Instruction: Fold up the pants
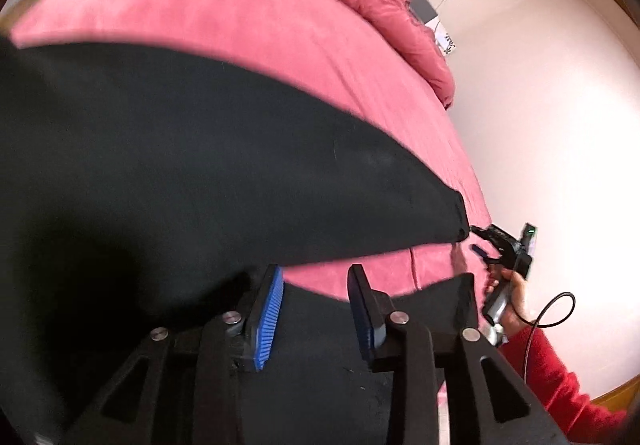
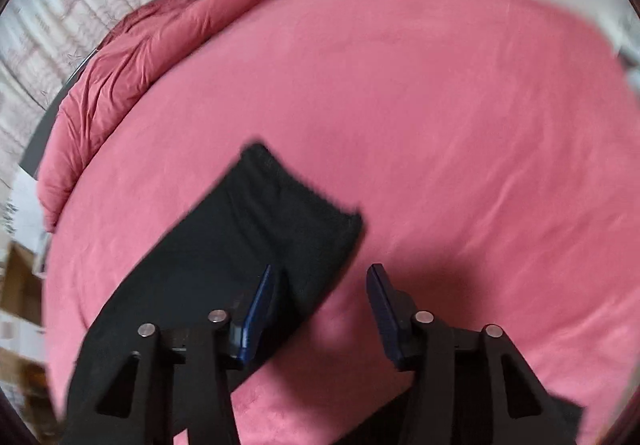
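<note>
Black soft-fabric pants spread flat across pink velvety bed, ready for folding. Left tongs gape, empty, lower centre; right tongs likewise parted above leg end, apparently poised for grab.

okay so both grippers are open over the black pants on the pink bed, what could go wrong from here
1. Both the left gripper and the right gripper are open and grip nothing, so the black pants may slump or lose any fold already made.
2. The pants' end lies skewed on the pink bed cover, so a fold from here could come out crooked.
</note>
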Demonstrator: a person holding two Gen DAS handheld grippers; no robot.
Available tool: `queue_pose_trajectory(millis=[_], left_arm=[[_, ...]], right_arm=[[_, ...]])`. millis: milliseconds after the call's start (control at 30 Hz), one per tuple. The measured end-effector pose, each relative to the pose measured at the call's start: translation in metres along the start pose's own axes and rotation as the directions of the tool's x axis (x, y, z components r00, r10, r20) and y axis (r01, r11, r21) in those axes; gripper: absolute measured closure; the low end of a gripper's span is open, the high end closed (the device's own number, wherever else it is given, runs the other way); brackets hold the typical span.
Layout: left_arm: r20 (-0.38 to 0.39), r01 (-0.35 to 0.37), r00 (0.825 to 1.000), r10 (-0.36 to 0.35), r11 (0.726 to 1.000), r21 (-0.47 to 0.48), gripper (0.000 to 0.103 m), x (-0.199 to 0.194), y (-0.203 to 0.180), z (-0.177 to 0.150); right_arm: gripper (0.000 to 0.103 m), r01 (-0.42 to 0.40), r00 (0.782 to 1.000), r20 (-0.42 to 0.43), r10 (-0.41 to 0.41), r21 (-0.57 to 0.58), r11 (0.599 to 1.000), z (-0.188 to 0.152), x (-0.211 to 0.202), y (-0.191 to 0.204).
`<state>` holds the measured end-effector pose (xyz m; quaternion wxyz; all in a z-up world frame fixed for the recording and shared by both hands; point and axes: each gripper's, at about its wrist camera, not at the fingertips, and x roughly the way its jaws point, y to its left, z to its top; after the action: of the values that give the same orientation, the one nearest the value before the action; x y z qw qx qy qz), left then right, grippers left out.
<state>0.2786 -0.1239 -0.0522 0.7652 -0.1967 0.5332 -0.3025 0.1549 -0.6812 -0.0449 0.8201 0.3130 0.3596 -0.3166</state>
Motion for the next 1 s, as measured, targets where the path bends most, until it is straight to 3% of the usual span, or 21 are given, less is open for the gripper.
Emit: queue_pose_trajectory(millis=[100,200,333,433,500,533,600,667,733,800,867,1000], left_arm=[[0.073,-0.116,0.991,0.114,0.993,0.022,0.066,-0.021,0.009,0.040],[0.075,-0.178,0.981,0.179,0.984,-0.014,0.065,-0.027,0.024,0.075],[-0.019,-0.184,0.983,0.183,0.965,-0.187,0.065,-0.012,0.057,0.125],[-0.075,-0.190,0.982,0.175,0.920,-0.344,0.065,-0.010,0.101,0.146],[-0.091,-0.249,0.968,0.232,0.914,-0.320,0.065,-0.003,0.105,0.157],[-0.118,-0.311,0.950,0.289,0.914,-0.261,0.065,0.003,0.104,0.165],[-0.205,-0.362,0.924,0.322,0.909,-0.206,0.065,0.019,0.106,0.172],[-0.239,-0.331,0.932,0.273,0.908,-0.255,0.064,0.029,0.107,0.172],[-0.229,-0.336,0.934,0.276,0.896,-0.290,0.061,0.030,0.109,0.173],[-0.239,-0.343,0.933,0.271,0.870,-0.354,0.058,0.032,0.114,0.177],[-0.248,-0.340,0.936,0.249,0.821,-0.458,0.052,0.032,0.127,0.184],[-0.210,-0.267,0.963,0.167,0.684,-0.679,0.025,0.033,0.145,0.188]], right_arm=[[0.053,-0.036,0.999,0.026,0.039,-0.114,0.993,0.011,-0.016,0.040],[0.053,-0.128,0.991,-0.050,0.122,-0.133,0.983,0.016,-0.010,0.080],[0.049,-0.150,0.969,-0.224,0.104,-0.204,0.967,0.004,0.017,0.144],[0.049,-0.146,0.954,-0.288,0.078,-0.222,0.964,-0.008,0.036,0.183],[0.049,-0.158,0.938,-0.340,0.071,-0.235,0.959,-0.018,0.049,0.206],[0.049,-0.160,0.927,-0.370,0.061,-0.243,0.957,-0.026,0.055,0.219],[0.049,-0.156,0.900,-0.432,0.055,-0.203,0.967,-0.039,0.068,0.236],[0.049,-0.150,0.877,-0.477,0.065,-0.143,0.978,-0.047,0.076,0.244],[0.045,-0.084,0.863,-0.504,0.021,-0.103,0.991,-0.054,0.086,0.252],[0.036,-0.028,0.868,-0.496,-0.002,-0.055,0.998,-0.055,0.090,0.256],[0.029,0.016,0.872,-0.489,-0.032,-0.037,0.999,-0.056,0.093,0.262],[0.028,0.090,0.876,-0.457,-0.152,-0.155,0.984,-0.070,0.097,0.281]])
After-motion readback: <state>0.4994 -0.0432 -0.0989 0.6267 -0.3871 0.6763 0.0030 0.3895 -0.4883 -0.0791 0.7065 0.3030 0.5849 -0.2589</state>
